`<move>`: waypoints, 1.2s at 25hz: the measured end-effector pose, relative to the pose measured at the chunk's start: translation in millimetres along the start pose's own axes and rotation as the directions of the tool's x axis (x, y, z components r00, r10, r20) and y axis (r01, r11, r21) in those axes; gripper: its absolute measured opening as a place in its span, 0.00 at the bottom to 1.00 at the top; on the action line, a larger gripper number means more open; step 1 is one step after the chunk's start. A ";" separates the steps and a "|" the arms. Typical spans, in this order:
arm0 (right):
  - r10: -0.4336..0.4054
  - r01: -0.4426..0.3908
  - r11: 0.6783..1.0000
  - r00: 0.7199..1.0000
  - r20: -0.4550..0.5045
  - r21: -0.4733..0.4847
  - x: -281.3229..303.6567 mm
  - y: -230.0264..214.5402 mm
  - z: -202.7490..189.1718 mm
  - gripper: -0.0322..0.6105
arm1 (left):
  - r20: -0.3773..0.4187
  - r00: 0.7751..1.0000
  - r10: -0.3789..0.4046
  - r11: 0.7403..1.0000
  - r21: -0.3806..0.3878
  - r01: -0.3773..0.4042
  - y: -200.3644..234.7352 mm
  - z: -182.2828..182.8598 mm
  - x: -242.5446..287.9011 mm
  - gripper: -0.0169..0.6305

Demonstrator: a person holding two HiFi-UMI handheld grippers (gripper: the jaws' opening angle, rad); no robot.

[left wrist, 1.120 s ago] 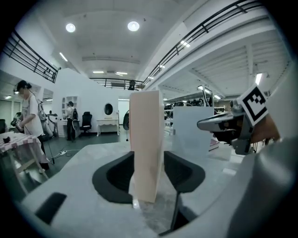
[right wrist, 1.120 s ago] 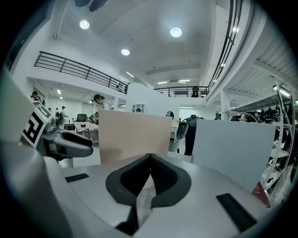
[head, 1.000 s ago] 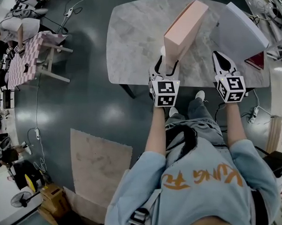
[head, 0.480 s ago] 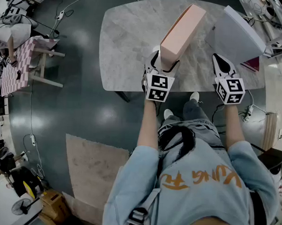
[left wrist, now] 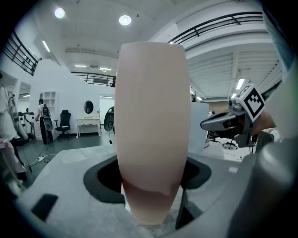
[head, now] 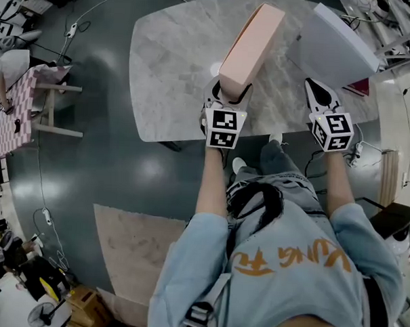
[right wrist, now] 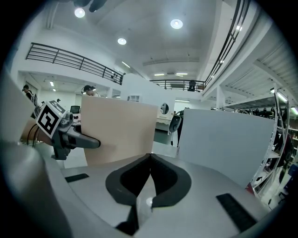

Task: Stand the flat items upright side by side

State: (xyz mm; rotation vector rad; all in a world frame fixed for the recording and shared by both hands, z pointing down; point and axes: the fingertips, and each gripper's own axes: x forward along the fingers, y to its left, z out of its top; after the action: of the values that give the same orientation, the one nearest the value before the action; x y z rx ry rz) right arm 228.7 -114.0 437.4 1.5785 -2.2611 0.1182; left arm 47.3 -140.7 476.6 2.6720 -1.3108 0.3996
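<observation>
The left gripper (head: 227, 96) has slid a little leftward with the pink box (head: 252, 43), away from the right gripper (head: 313, 86). Its jaws have just been closing, and they now clamp the box's near end, low down, across its thickness. The right gripper, level with the left and off to its right, has its jaws together on nothing.

The box stands on a long narrow edge on the desk (head: 175, 70) and runs straight ahead from the left gripper. Ahead of the right gripper a white panel (head: 332, 46) also stands upright, near the box but apart from it and not parallel. A red item (head: 363, 85) peeks out beyond the panel.

The box looks stiff and probably light, with smooth faces that may slip. Gripping it low at one end should allow it to pivot without toppling; the thinner panel seems tippier.
</observation>
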 end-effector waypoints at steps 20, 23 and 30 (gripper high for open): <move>-0.155 0.158 0.984 0.987 -0.041 0.085 -50.6 -106.5 -43.6 0.05 | -0.002 0.967 0.255 0.965 -0.064 -0.255 -24.8 13.7 51.8 0.51; -0.135 0.138 0.987 0.990 -0.036 0.088 -54.7 -124.3 -48.0 0.05 | -0.016 0.952 0.305 0.949 -0.084 -0.305 -30.2 16.0 58.0 0.51; -0.043 0.046 0.993 0.999 -0.034 0.111 -69.2 -173.3 -73.0 0.10 | -0.047 0.901 0.432 0.893 -0.114 -0.435 -48.5 19.2 73.4 0.51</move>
State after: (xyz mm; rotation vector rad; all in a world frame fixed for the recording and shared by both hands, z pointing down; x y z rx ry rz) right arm 427.4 -95.5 455.3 1.6704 -2.2288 0.2598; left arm 132.0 -171.0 479.7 2.2544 -1.8625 0.3760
